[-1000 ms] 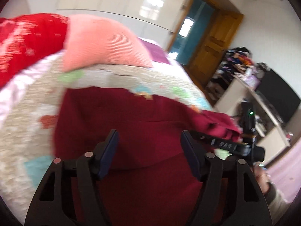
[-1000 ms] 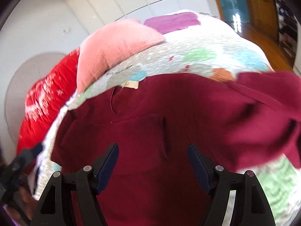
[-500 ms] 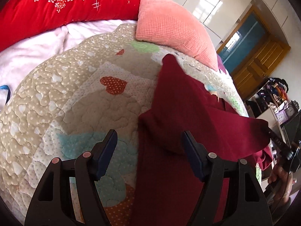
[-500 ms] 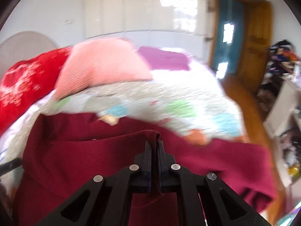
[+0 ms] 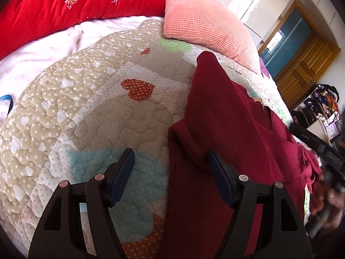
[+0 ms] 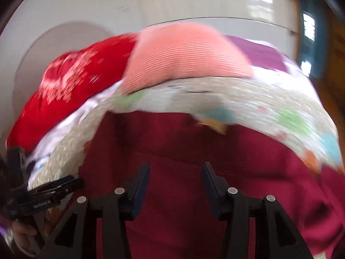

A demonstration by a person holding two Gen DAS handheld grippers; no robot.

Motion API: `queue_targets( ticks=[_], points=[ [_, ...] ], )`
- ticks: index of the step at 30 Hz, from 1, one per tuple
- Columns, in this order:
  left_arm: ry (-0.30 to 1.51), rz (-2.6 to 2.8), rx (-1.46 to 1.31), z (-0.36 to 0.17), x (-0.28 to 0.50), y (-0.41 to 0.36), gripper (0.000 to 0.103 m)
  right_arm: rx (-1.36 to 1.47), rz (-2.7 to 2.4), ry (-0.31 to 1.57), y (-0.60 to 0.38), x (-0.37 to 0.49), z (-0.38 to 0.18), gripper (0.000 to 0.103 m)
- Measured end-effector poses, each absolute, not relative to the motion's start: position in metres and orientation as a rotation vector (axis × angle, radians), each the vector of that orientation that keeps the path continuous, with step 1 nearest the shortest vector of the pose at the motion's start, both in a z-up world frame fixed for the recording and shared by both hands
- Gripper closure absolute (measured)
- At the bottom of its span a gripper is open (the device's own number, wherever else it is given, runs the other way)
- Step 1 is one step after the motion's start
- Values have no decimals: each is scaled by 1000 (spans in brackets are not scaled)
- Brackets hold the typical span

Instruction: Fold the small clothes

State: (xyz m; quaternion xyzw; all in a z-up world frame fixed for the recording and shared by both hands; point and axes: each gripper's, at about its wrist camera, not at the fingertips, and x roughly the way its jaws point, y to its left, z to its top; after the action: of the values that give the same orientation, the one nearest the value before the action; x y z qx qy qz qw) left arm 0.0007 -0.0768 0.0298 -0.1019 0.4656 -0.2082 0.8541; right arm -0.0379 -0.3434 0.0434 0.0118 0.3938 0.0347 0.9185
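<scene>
1 maroon garment (image 5: 232, 133) lies flat on the patchwork quilt (image 5: 90, 108), its nearest sleeve folded inward so that a pointed flap rises toward the pink pillow (image 5: 202, 21). In the left wrist view the garment's left edge runs between the 2 fingers of the left gripper (image 5: 171, 170): the right finger (image 5: 220, 181) stands over maroon cloth, the left finger (image 5: 120, 174) over the quilt's pale blue patch. The jaws are spread wide and grip nothing. Whether the fingertips touch the cloth cannot be told.

In the right wrist view, which is blurred, the garment (image 6: 176, 164) fills the lower half of the frame and lies beneath and between both fingers of the right gripper (image 6: 175, 185). These jaws are also parted, somewhat less widely, with no fabric pinched between them. A tan neck label (image 6: 213, 125) shows at the garment's far edge, at the collar.

The right gripper (image 5: 323, 151) appears at the right margin of the left view, beside the garment's far side; the left gripper (image 6: 45, 192) appears at the lower left of the right view, beside the quilt's edge. A red floral bolster (image 5: 64, 6) lies behind the pillow, a white blanket (image 5: 43, 49) borders the quilt, and a wooden door (image 5: 301, 64) stands beyond the bed.
</scene>
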Motion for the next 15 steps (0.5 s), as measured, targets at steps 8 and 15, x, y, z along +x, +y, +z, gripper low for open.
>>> queue_targets(
  ticks=[8,15],
  points=[
    [978,-442,-205,27,3,-77,32,-234,195,940,-303,34,-7,61],
    [973,-437,-244,27,6,-72,32,-238,139,858,-302,14,12,100]
  ],
)
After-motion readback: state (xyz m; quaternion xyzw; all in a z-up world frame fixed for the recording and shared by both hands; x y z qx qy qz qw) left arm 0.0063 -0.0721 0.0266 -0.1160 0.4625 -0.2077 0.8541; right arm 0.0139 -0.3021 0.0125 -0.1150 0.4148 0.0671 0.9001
